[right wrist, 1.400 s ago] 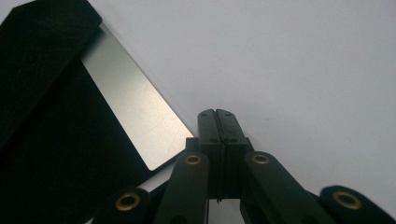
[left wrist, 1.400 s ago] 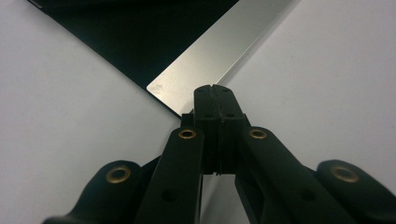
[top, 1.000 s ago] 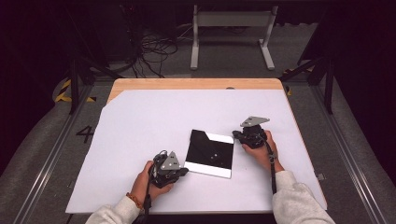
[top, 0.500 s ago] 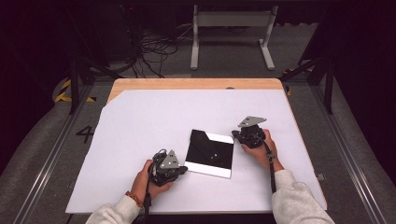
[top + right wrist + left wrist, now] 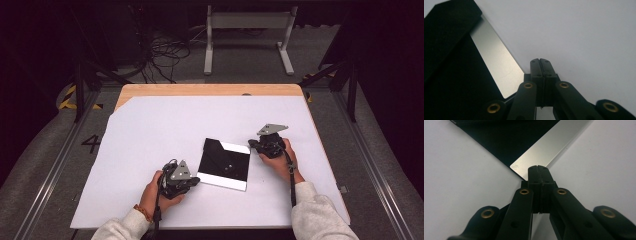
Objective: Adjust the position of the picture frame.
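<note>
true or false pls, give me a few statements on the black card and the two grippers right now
1. The black card lies flat on the white sheet. True.
2. The left gripper stands wide open. False: its fingers are pressed together, tips at the card's silver corner.
3. The right gripper is shut. True, with nothing between its fingers.
4. The card is lifted off the table. False: it rests on the sheet.
5. The grippers sit at opposite corners of the card. True: the left one at the near left corner, the right one at the far right corner, as the high view shows.
6. Both grippers are in one hand. False: each hand holds one.
</note>
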Available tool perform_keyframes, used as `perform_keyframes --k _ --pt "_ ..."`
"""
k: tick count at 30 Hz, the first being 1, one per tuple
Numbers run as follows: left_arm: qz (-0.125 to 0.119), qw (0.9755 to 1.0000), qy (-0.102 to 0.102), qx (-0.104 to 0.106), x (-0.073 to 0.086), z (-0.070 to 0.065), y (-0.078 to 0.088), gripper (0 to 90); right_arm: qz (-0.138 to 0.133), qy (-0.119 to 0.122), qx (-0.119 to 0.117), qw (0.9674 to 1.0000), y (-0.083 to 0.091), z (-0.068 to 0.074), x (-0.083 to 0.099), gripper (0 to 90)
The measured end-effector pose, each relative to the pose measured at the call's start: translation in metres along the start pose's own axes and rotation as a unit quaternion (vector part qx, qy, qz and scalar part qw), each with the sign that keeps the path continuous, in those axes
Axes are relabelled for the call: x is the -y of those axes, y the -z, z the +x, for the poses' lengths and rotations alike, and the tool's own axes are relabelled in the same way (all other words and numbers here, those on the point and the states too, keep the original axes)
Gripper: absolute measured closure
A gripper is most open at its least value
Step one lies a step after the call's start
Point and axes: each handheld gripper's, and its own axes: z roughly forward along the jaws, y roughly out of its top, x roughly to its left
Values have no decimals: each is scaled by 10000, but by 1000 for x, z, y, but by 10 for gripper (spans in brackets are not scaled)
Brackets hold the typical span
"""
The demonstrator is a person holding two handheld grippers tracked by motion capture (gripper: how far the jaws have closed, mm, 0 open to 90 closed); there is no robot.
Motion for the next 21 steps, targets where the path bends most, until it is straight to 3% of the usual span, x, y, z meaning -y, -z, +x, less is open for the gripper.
perform_keyframes --k 7,10,13,21 --pt "25 10000 26 39 0 2 1 900 -40 -25 -101 9999 -5 1 -2 900" --pt "37 10000 3 32 0 2 1 900 29 136 -44 9999 -6 3 -4 900" --pt "35 10000 7 27 0 3 1 900 120 158 35 9998 -7 2 -5 900" --pt "26 10000 58 1 1 6 2 900 116 141 -51 9998 -7 1 -4 900"
